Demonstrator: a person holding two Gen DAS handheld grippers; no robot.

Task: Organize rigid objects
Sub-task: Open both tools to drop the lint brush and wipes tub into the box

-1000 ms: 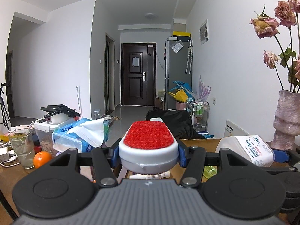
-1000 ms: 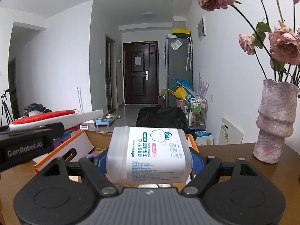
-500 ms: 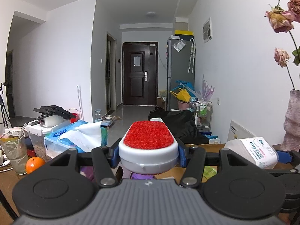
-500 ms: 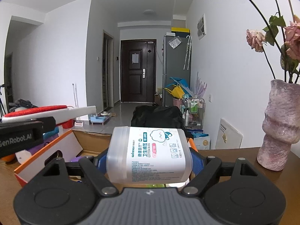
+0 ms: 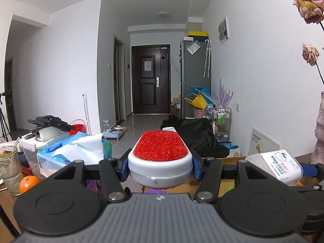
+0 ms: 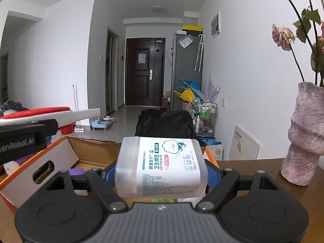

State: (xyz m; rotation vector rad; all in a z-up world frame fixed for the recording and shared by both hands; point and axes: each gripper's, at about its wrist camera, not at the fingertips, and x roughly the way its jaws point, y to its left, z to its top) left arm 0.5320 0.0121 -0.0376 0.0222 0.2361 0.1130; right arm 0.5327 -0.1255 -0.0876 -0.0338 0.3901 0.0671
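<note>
Apartment hallway in the background, dark front door (image 5: 150,80) at the far end, grey fridge (image 6: 187,70) off to the right, white walls all round. Everything's happening over a brown wooden surface (image 6: 253,167) that's pretty cluttered.

The left hand-held gripper (image 5: 160,167) has its blue pads clamped on both sides of a white lint brush (image 5: 160,158) with a red bristle face pointing up, held level up above the surface. In the right wrist view you can see that brush from the side, its white handle sticking out past the gripper.

The right hand-held gripper (image 6: 161,173) is closed around a clear cotton swab box (image 6: 161,167), label facing up, held over an open cardboard box (image 6: 40,162) with orange edging. There's something purple down inside that box, can't tell what.

Left side of the surface has a tissue pack (image 5: 75,149), a drinking glass (image 5: 10,171) and an orange (image 5: 28,183) just beside the glass. On the right there's a lumpy pink vase (image 6: 305,133) with dried roses (image 6: 283,35).
</note>
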